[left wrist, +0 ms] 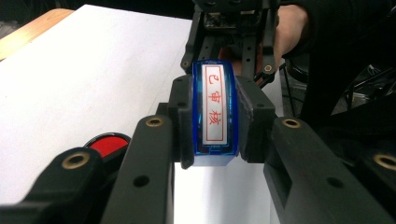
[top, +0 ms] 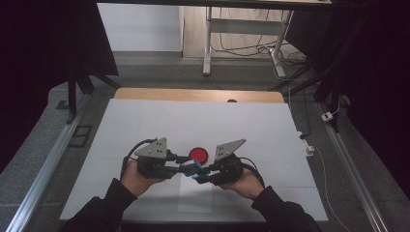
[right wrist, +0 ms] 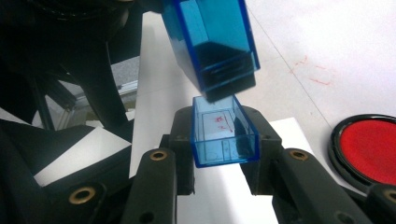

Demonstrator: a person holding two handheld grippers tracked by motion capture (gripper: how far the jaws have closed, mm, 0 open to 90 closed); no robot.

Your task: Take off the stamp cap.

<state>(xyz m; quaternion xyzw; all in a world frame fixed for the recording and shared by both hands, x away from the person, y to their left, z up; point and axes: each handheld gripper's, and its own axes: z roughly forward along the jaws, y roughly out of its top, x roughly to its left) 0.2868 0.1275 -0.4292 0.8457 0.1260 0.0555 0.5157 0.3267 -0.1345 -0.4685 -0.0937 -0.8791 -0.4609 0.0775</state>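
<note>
A blue stamp (left wrist: 214,109) with a white label of red characters is clamped between the jaws of my left gripper (left wrist: 215,121). My right gripper (right wrist: 224,144) is shut on the stamp's clear blue cap (right wrist: 223,136), whose open end faces the stamp body (right wrist: 210,42) just beyond it, a small gap apart. In the high view the left gripper (top: 181,167) and the right gripper (top: 202,175) meet tip to tip above the table's near middle, with the stamp (top: 190,167) between them. A round red ink pad (top: 198,154) lies just behind them.
The white table top (top: 145,125) has a wooden strip along its far edge. A white sheet of paper (top: 196,198) lies under the hands near the front edge. Faint red stamp marks (right wrist: 313,70) show on the surface near the red ink pad (right wrist: 369,149).
</note>
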